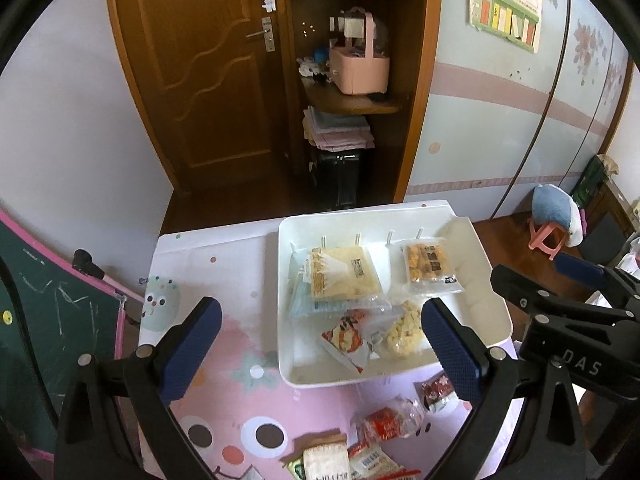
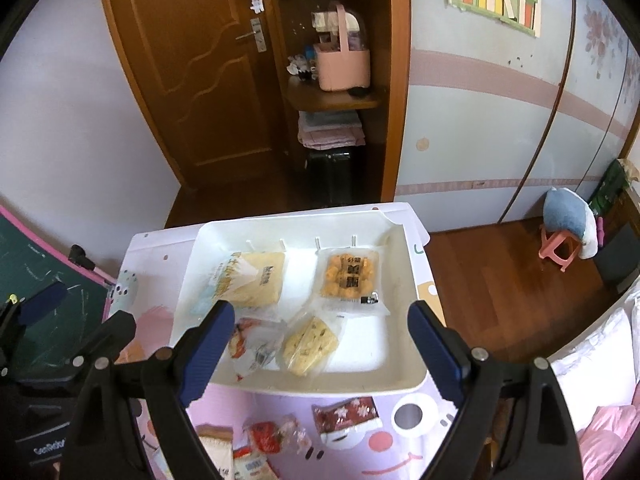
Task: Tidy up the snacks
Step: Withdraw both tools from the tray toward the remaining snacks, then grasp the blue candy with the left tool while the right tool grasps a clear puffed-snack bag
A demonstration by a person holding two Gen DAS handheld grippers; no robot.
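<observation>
1. Snacks were split: four packets in the white tray at frame centre, and several loose ones on the pink table cover along the lower edge, including the dark red packet and the clear-wrapped red packet.
2. Your left gripper and right gripper both stood wide and held nothing.
3. Risk: you could clip the tray's near rim when dropping to the loose packets; they lay just below it.
4. Risk: slick crinkly wrappers may slide out of the pads.
5. Grippers were near each other, so collision was possible.
6. Room: tray's lower right was bare; the table edge dropped off right of the tray.
</observation>
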